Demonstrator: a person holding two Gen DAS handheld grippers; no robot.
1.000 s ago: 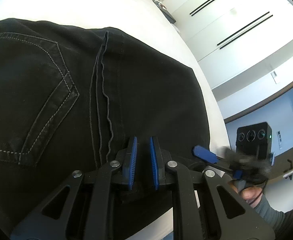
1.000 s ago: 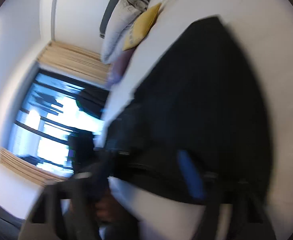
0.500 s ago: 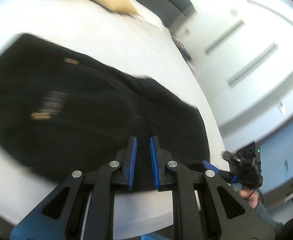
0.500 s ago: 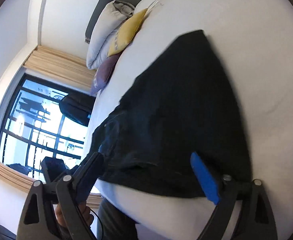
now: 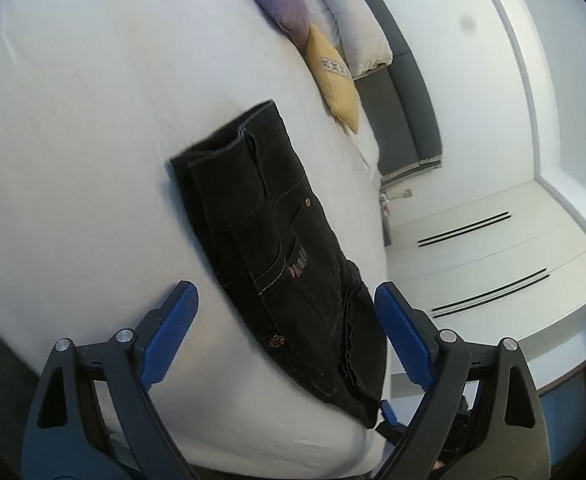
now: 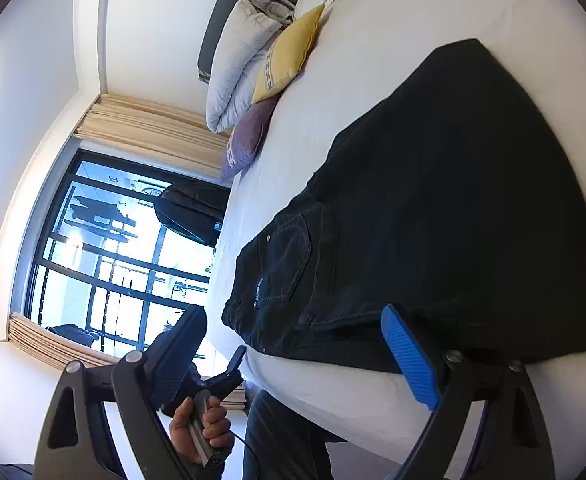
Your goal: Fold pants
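Two hand-held grippers sit nearest: the left hand-held gripper (image 5: 283,308) is still spreading its jaws, nothing between them, and the right hand-held gripper (image 6: 293,344) is wide apart too, empty. Folded black pants (image 5: 277,240) lie on the bed (image 5: 73,140) near its front edge. Pillows (image 5: 333,76) are beyond the pants at the headboard.

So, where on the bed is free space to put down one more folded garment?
The widest bare sheet lies beside the folded black pants, on the side away from the headboard wall. A narrower bare strip runs between the pants and the yellow pillow. The head end is crowded with the purple pillow and the white pillows.
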